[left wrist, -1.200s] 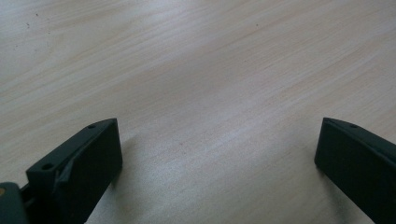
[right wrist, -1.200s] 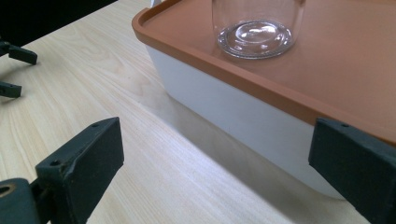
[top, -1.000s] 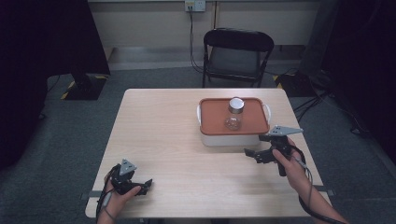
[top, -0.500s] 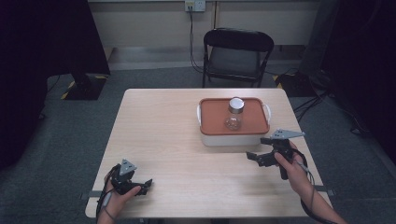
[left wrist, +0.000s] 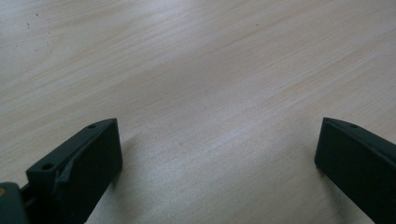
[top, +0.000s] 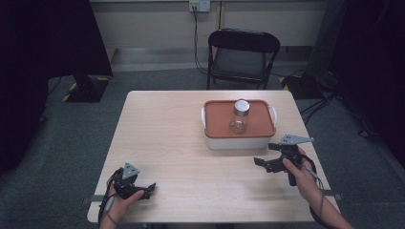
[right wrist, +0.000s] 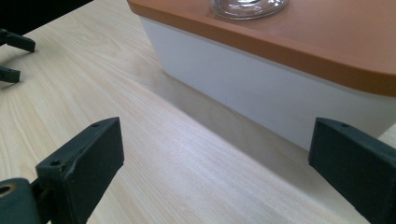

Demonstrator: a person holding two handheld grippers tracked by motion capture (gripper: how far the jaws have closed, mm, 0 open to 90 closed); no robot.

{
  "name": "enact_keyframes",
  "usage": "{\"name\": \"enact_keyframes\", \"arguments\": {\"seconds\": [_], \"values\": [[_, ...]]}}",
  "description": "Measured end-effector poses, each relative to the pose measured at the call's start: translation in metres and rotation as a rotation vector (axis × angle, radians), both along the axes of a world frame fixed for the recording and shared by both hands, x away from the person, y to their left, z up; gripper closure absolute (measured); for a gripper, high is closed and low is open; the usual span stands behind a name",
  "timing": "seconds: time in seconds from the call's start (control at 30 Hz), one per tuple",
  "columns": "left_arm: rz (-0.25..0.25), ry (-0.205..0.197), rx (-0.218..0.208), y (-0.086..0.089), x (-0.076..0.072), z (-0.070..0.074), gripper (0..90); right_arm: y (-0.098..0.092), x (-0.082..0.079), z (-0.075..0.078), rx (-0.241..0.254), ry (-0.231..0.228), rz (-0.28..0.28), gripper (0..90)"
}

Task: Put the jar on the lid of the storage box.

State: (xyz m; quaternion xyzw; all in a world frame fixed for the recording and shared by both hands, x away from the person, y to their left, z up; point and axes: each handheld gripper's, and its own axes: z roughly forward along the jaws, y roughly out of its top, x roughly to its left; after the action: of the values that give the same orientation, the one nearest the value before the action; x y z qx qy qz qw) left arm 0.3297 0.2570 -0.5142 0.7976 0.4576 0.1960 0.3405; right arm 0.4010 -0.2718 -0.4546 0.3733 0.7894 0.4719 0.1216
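Since a second ago the right gripper (top: 261, 163) has drawn back from the box (top: 239, 138) toward the near table (top: 162, 124) edge and now sits a little lower and further right; the left gripper (top: 149, 188) has stayed at the near left corner. The jar (top: 239, 116) and box have not moved. Both grippers' jaws stand wide apart, with nothing between them. In the right gripper view the box is near ahead, apart from the jaws. The box has smooth white walls, rounded corners and a flat matte orange lid (top: 219, 125). The jar, clear glass with what looks like a grey metal cap, stands upright on the lid's middle. The table is pale wood with fine grain.
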Motion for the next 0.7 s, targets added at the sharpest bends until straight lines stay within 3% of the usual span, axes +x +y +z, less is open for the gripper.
{"name": "enact_keyframes", "arguments": {"seconds": [0.7], "values": [[0.0,0.0,0.0,0.0,0.0,0.0,0.5,-0.0092,-0.0041,-0.0069,-0.009,0.008,-0.01,2.1]]}}
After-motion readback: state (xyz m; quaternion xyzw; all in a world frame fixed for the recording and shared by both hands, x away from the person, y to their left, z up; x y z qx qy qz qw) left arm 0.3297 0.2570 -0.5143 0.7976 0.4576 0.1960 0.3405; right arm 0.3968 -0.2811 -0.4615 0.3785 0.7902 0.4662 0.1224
